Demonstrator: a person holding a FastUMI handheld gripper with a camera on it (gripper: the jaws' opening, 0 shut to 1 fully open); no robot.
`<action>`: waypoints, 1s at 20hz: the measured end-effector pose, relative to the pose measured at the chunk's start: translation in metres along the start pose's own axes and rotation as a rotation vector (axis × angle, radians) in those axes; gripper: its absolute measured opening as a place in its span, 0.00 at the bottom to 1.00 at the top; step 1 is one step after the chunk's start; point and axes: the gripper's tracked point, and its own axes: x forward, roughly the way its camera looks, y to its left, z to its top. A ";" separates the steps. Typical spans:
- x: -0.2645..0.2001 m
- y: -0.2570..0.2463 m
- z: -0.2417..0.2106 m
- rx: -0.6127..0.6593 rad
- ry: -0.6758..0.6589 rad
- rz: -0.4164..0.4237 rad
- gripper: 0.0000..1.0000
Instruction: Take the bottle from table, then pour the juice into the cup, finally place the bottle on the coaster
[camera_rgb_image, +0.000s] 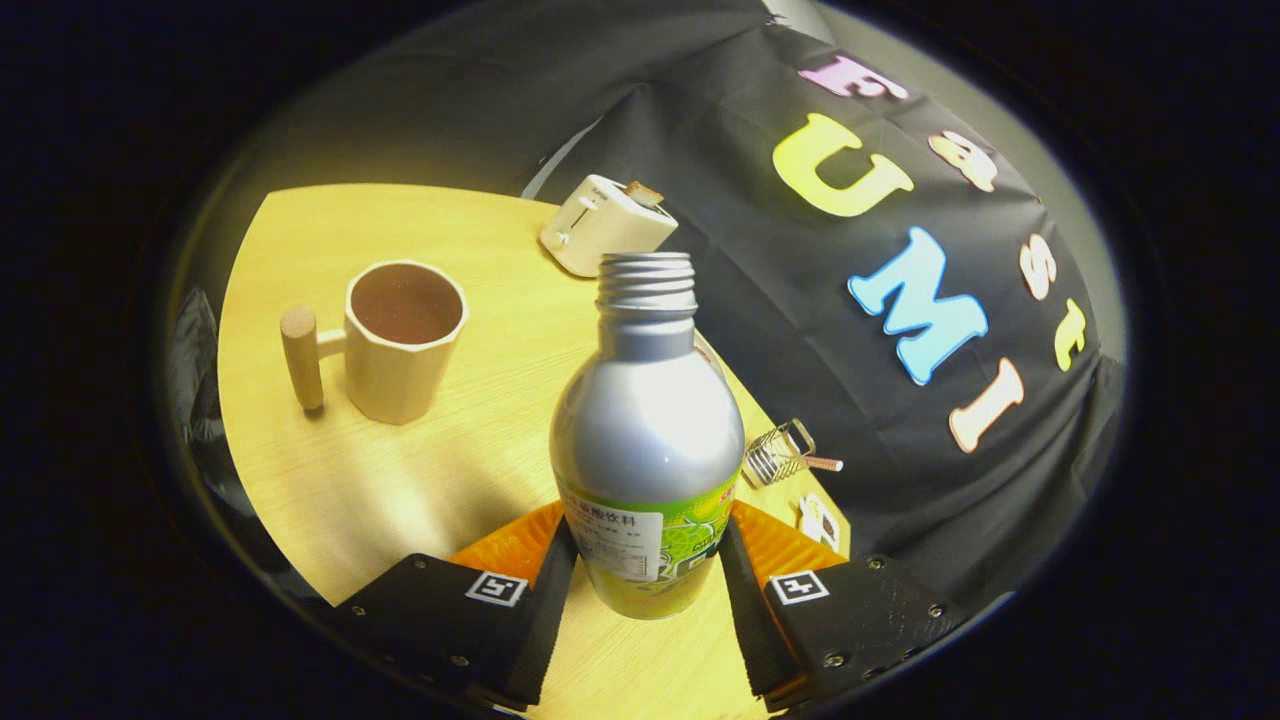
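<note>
Tool (645, 570) clamped on uncapped silver aluminium bottle with green label (646, 440), both fingers pressing its lower sides. Beige faceted wooden-handled cup (400, 340) beyond on light wood tabletop (400, 480).

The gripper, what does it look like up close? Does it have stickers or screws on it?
The gripper has two flat, wedge-shaped fingers. Each sits on a blocky black mount with small round screws along the edges. On top of each mount is a square black-and-white marker, like a little checker sticker. No cables can be seen.
</note>
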 end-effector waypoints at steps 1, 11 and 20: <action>0.000 0.003 0.001 -0.014 0.005 0.002 0.74; 0.005 0.024 0.015 -0.198 0.074 0.012 0.74; 0.005 0.042 0.024 -0.343 0.127 0.026 0.74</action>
